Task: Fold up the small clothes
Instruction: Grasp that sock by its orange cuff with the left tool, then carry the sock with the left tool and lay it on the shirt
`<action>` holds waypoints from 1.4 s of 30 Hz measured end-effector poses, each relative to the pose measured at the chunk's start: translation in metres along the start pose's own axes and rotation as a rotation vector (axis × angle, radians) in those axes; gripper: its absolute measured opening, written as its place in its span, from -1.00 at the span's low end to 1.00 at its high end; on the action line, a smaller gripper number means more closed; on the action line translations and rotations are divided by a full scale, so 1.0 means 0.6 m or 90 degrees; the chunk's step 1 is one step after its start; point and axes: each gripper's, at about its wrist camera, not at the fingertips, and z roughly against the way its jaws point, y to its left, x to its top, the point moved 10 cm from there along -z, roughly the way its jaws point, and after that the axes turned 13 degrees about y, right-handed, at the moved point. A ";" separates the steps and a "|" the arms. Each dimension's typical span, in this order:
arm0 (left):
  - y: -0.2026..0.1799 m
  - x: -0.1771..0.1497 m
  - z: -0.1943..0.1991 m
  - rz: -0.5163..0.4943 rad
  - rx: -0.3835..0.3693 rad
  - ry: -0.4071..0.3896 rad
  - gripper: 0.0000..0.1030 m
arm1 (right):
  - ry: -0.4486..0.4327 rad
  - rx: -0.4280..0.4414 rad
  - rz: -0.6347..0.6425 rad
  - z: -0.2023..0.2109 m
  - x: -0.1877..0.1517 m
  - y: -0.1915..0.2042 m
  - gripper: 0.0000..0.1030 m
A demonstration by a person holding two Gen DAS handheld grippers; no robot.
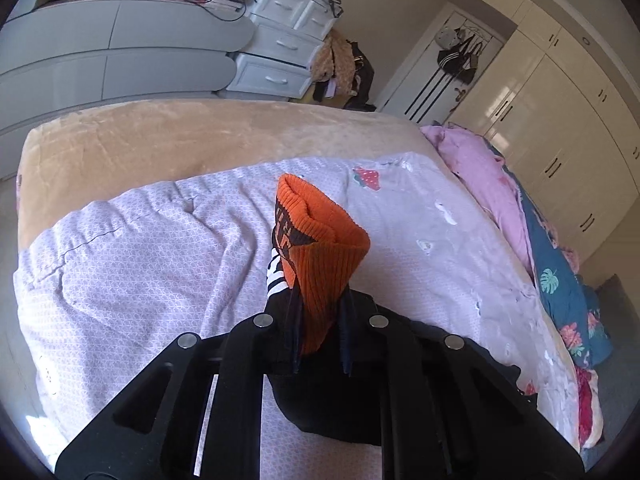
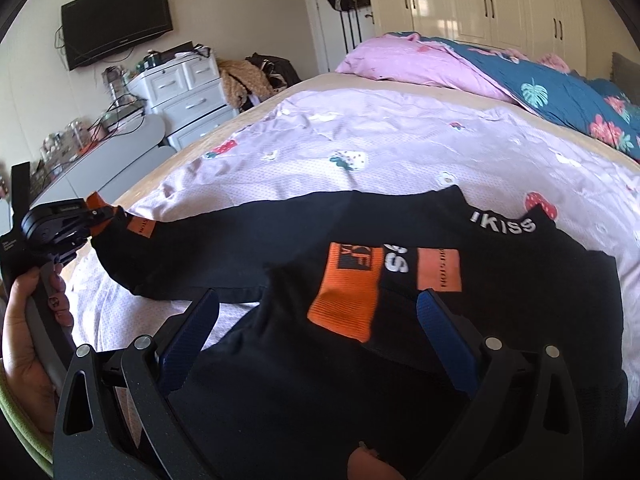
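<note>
A black top (image 2: 500, 280) with orange cuffs and "IKISS" lettering lies on the lilac bed cover (image 2: 360, 128). One sleeve is folded over the body, its orange cuff (image 2: 346, 296) resting on the chest. My left gripper (image 1: 320, 304) is shut on the other sleeve's orange cuff (image 1: 320, 232) and holds it out to the left, stretched; this gripper also shows in the right wrist view (image 2: 96, 216) at the left edge. My right gripper (image 2: 318, 308) is open, its blue pads (image 2: 188, 332) on either side of the folded cuff, just above the top.
A pink and blue floral quilt (image 2: 540, 84) lies bunched along the far side of the bed. The tan blanket edge (image 1: 160, 136) marks the bed's foot. White drawers (image 2: 188, 92), a grey desk and a wardrobe stand beyond.
</note>
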 end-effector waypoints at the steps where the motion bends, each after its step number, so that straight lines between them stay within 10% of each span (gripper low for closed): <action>1: -0.010 0.001 0.003 -0.007 -0.009 -0.004 -0.87 | -0.003 0.000 -0.009 0.004 -0.002 -0.007 0.91; 42: -0.416 -0.203 0.048 -0.309 -0.270 0.080 -0.87 | -0.076 -0.073 -0.237 0.171 -0.068 -0.291 0.91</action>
